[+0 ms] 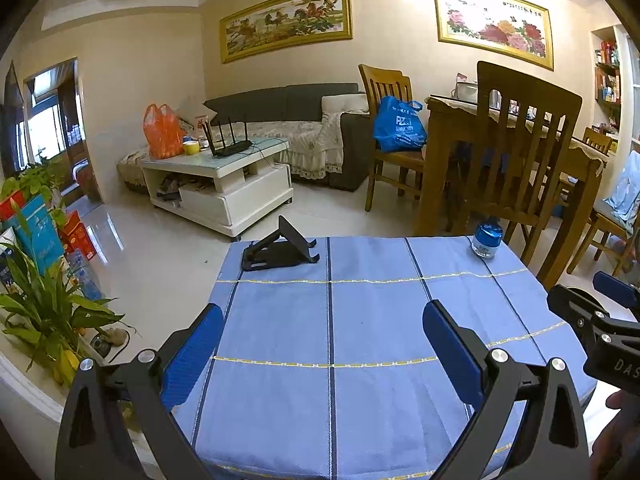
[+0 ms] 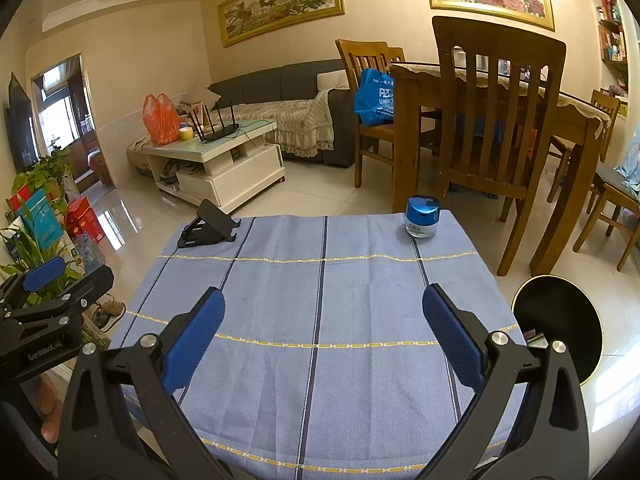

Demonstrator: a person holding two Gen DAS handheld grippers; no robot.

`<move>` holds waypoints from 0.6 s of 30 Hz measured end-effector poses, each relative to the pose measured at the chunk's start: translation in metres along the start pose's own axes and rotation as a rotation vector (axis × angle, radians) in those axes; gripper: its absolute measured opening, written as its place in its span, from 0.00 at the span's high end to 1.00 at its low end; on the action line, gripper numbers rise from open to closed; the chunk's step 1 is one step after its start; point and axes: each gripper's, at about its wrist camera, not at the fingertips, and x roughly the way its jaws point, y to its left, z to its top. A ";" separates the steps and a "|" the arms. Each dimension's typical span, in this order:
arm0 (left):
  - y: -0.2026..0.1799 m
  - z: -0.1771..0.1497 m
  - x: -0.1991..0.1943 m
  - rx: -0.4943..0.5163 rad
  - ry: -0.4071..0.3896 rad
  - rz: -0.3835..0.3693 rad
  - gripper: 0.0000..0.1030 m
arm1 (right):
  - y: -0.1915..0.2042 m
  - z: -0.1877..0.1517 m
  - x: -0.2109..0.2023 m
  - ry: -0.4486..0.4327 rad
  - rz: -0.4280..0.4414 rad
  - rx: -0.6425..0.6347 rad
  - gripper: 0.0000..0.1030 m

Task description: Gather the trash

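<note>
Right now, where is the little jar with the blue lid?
The blue-lidded jar stands at the far right corner of the blue tablecloth, in front of the wooden chair.

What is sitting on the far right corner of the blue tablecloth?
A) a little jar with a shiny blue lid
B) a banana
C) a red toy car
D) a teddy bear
A: a small jar with a shiny blue lid stands upright on the far right corner of the blue tablecloth, across from the black phone stand on the far left corner.
</note>
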 end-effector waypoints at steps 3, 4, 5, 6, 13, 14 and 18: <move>-0.001 -0.001 -0.001 -0.003 0.001 -0.007 0.06 | 0.000 0.000 0.000 0.000 0.000 0.000 0.05; -0.001 -0.001 -0.001 -0.002 0.000 -0.006 0.06 | 0.000 0.000 0.000 0.000 -0.001 0.000 0.05; 0.000 -0.001 -0.001 -0.002 0.002 -0.009 0.06 | 0.000 0.000 0.000 0.001 -0.001 0.000 0.05; 0.000 -0.001 -0.001 -0.003 0.004 -0.013 0.06 | -0.001 0.000 0.000 0.001 0.001 0.000 0.05; -0.002 -0.002 -0.001 0.006 0.014 -0.027 0.06 | -0.001 0.000 0.000 0.002 0.001 0.000 0.05; -0.002 -0.002 -0.001 0.006 0.016 -0.031 0.06 | 0.000 0.000 0.000 0.002 0.002 0.001 0.05; -0.004 -0.002 -0.001 0.012 0.018 -0.035 0.06 | -0.001 0.000 0.000 0.002 0.001 0.001 0.05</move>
